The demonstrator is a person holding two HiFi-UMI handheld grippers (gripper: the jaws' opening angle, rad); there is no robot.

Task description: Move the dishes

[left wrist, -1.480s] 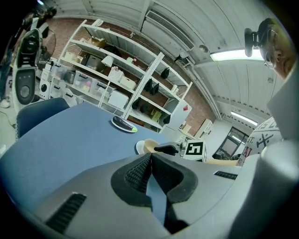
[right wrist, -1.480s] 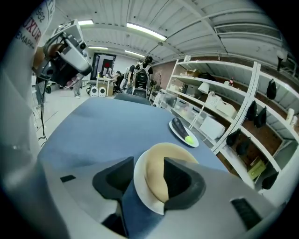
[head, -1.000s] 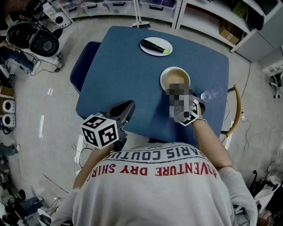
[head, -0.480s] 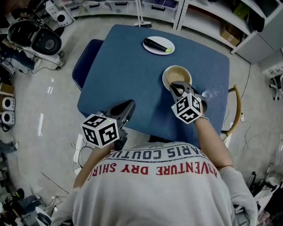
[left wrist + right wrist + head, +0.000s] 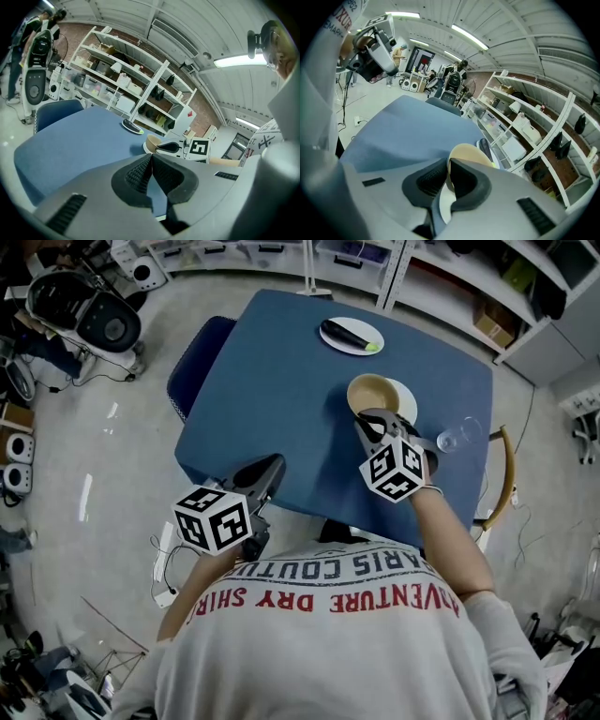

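Note:
A tan bowl (image 5: 368, 391) is tipped up on its side over a white plate (image 5: 402, 396) on the blue table (image 5: 272, 390). My right gripper (image 5: 372, 419) is shut on the bowl's near rim. In the right gripper view that rim (image 5: 447, 174) is pinched between the pads, with the white plate (image 5: 443, 207) below. A second white plate (image 5: 352, 337) at the table's far side holds a dark long vegetable. My left gripper (image 5: 268, 472) hovers by the table's front edge, shut and empty (image 5: 150, 169). The left gripper view also shows the bowl (image 5: 151, 142).
A clear glass (image 5: 453, 438) stands on the table right of the bowl. A blue chair (image 5: 194, 360) is tucked at the table's left side and a wooden chair (image 5: 503, 474) at its right. Shelving (image 5: 450, 277) runs along the back.
The right gripper closed on the bowl's rim and tipped the bowl up and leftwards, uncovering the white plate beneath. The left gripper stayed put.

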